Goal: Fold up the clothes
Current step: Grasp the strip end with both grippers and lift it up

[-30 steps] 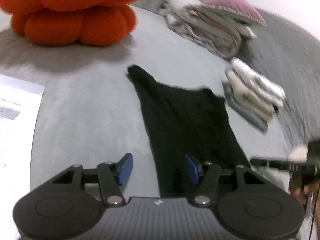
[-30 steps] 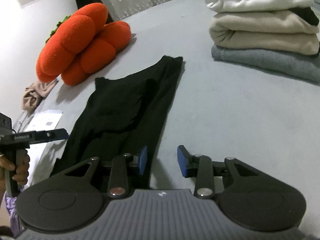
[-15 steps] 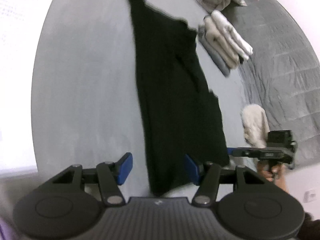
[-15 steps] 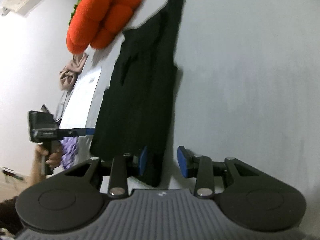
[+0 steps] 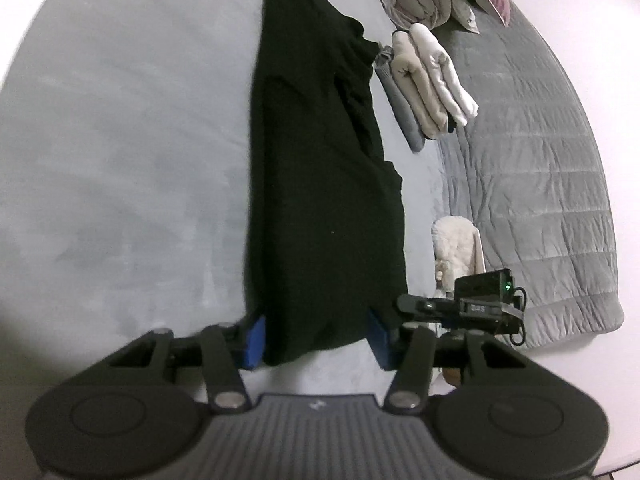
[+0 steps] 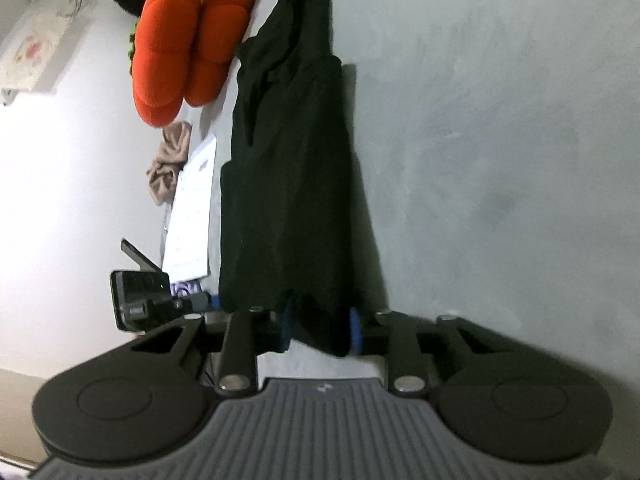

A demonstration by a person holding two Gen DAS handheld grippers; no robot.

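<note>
Black garment (image 5: 320, 184) on grey bed (image 5: 120, 160), left gripper (image 5: 316, 338) and right gripper (image 6: 320, 326) spread, straddling its hem, no legible writing

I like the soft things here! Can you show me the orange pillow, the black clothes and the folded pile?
orange pumpkin pillow (image 6: 188, 46), right wrist view, middle of its lobes
black garment (image 5: 320, 200), left wrist view, centre of the cloth
stack of folded clothes (image 5: 428, 80), left wrist view, cream layer
</note>
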